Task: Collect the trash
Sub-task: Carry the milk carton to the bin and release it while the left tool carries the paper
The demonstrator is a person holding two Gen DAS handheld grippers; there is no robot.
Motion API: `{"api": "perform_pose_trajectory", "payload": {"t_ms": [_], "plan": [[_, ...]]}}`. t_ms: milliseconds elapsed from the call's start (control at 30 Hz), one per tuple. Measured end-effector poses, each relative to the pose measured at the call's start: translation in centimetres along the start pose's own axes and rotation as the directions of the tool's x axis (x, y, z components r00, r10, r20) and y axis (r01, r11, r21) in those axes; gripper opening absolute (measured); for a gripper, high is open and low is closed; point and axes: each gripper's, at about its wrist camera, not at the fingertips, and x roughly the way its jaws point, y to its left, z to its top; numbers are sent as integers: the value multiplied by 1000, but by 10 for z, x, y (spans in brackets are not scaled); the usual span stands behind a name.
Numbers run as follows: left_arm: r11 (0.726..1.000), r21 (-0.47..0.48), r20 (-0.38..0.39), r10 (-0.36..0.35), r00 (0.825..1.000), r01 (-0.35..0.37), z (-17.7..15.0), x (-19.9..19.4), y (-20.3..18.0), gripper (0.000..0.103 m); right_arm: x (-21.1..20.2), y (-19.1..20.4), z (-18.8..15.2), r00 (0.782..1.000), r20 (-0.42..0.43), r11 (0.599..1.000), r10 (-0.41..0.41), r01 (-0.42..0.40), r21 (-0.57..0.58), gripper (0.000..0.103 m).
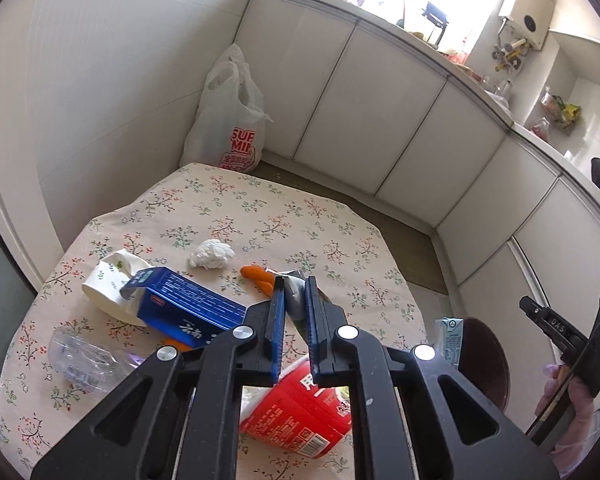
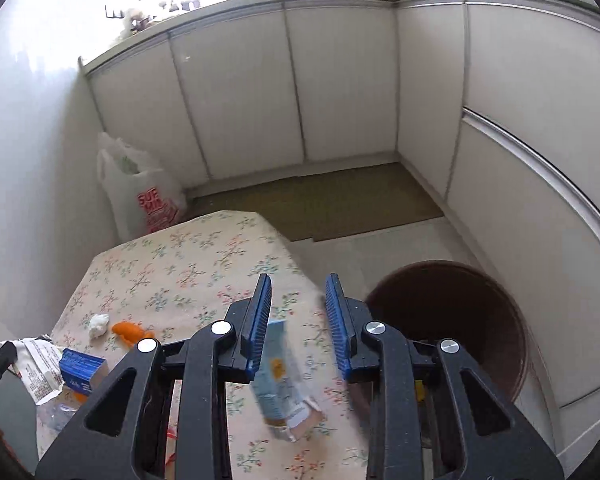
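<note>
Our left tool (image 1: 294,292) is clamped on a crumpled silver wrapper (image 1: 294,290) above the flowered bench (image 1: 260,216). Our right tool (image 2: 298,300) stands partly open; a pale blue carton (image 2: 282,376) sits blurred between its jaws, though we cannot tell if the pads touch it. A brown bin (image 2: 460,320) stands just right of the bench.

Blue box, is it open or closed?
Open: the blue box lies flat on the flowered tablecloth, its end flap sticking up.
</note>
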Motion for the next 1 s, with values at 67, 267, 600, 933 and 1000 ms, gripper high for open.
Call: {"api": "perform_pose_trajectory", "payload": {"t_ms": [67, 267, 600, 933, 1000], "plan": [[1000, 21, -4, -13, 1000, 13, -3, 3, -11, 10, 0, -16, 0, 1000, -6, 1000, -16, 16, 19, 27], [996, 86, 7, -38, 999, 37, -10, 4, -40, 10, 33, -27, -13, 976, -203, 997, 80, -82, 3, 73], [997, 68, 11, -32, 999, 31, -4, -6, -19, 10, 131, 69, -86, 846, -520, 909, 120, -304, -285, 80], [999, 39, 4, -6, 1000, 6, 1, -14, 9, 10, 166, 91, -106, 803, -585, 940, 113, -277, -200, 56], [999, 34, 8, -4, 1000, 4, 1, -16, 11, 10, 164, 95, -107, 812, -577, 943, 94, -259, -210, 56]]}}
